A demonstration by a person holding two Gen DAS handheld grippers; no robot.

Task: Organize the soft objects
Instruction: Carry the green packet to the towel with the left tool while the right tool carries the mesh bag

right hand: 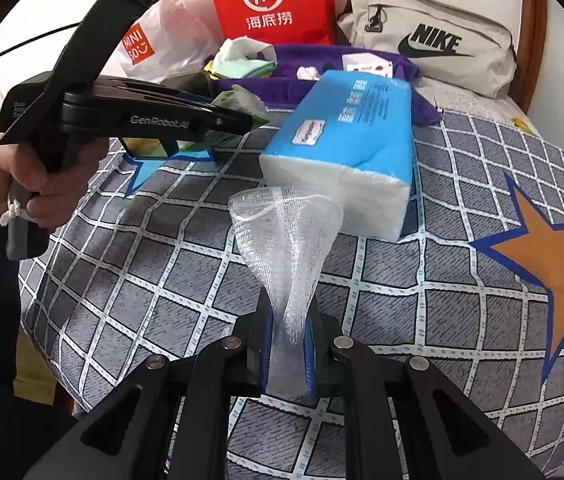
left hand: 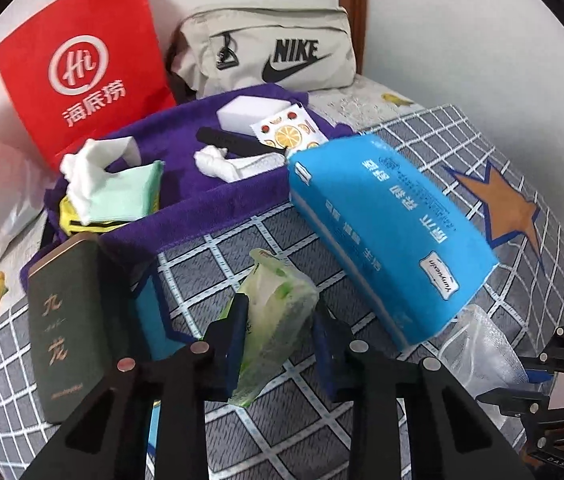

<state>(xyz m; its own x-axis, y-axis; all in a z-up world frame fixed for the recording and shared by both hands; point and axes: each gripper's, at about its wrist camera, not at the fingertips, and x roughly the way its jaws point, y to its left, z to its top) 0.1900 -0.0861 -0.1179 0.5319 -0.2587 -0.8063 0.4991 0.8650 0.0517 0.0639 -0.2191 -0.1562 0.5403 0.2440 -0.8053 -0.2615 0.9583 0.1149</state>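
Observation:
My left gripper point(left hand: 279, 312) is shut on a green tissue packet point(left hand: 277, 320), held above the checked blanket point(left hand: 282, 420); it also shows in the right wrist view point(right hand: 241, 100). My right gripper point(right hand: 288, 320) is shut on a clear foam net sleeve point(right hand: 286, 236), also seen at the right of the left wrist view point(left hand: 478, 344). A big blue tissue pack point(left hand: 386, 236) lies on the blanket ahead of both, touching the purple towel point(left hand: 217, 200). On the towel lie crumpled white tissues point(left hand: 221, 162), a mint cloth point(left hand: 129, 192), a white sponge point(left hand: 249, 114) and an orange-print packet point(left hand: 288, 130).
A dark green tin box point(left hand: 67, 324) stands at the left. A red paper bag point(left hand: 81, 60), a beige Nike bag point(left hand: 277, 52) and a white Miniso plastic bag point(right hand: 149, 48) stand behind the towel. An orange star patch point(right hand: 550, 256) marks the blanket at right.

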